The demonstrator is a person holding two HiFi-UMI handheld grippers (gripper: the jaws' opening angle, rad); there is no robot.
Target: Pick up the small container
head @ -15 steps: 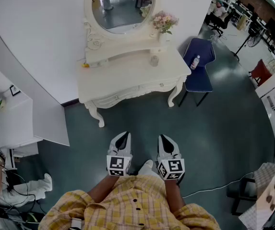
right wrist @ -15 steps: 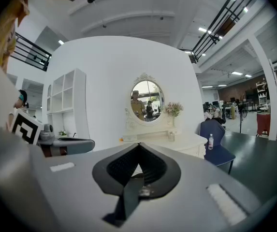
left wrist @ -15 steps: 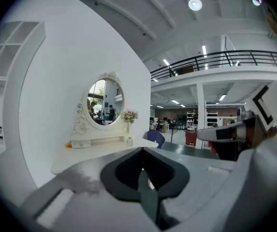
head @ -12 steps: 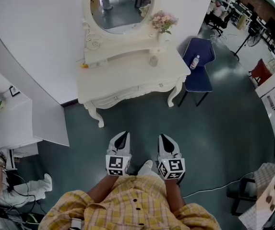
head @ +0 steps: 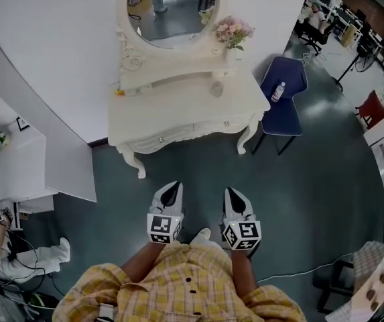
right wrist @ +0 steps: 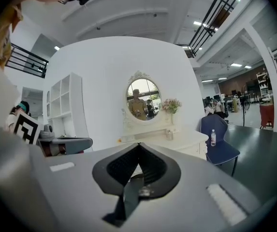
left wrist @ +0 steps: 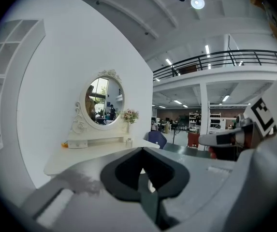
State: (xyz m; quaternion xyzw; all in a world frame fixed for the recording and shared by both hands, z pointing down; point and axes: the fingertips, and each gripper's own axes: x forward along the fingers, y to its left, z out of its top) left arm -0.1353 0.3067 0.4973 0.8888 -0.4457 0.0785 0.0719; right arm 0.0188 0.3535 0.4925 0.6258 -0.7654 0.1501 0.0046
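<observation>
The small container (head: pixel 216 88), a little clear jar, stands on the white dressing table (head: pixel 171 116) near its back right, below the flower vase (head: pixel 232 33). It also shows small in the left gripper view, container (left wrist: pixel 128 141), and in the right gripper view, container (right wrist: pixel 169 135). My left gripper (head: pixel 173 187) and right gripper (head: pixel 231 192) hang side by side over the dark floor, well short of the table. Both point toward it. Each is shut with nothing between the jaws.
An oval mirror (head: pixel 171 9) tops the table, and a small orange thing (head: pixel 119 92) lies at its back left. A blue chair (head: pixel 282 106) with a bottle (head: pixel 278 91) stands to the right. A white shelf unit (head: pixel 21 173) is at the left, and a cable (head: pixel 299 271) crosses the floor.
The head view has shifted a little, so the table and chair sit slightly further right. Both grippers stay side by side, shut.
</observation>
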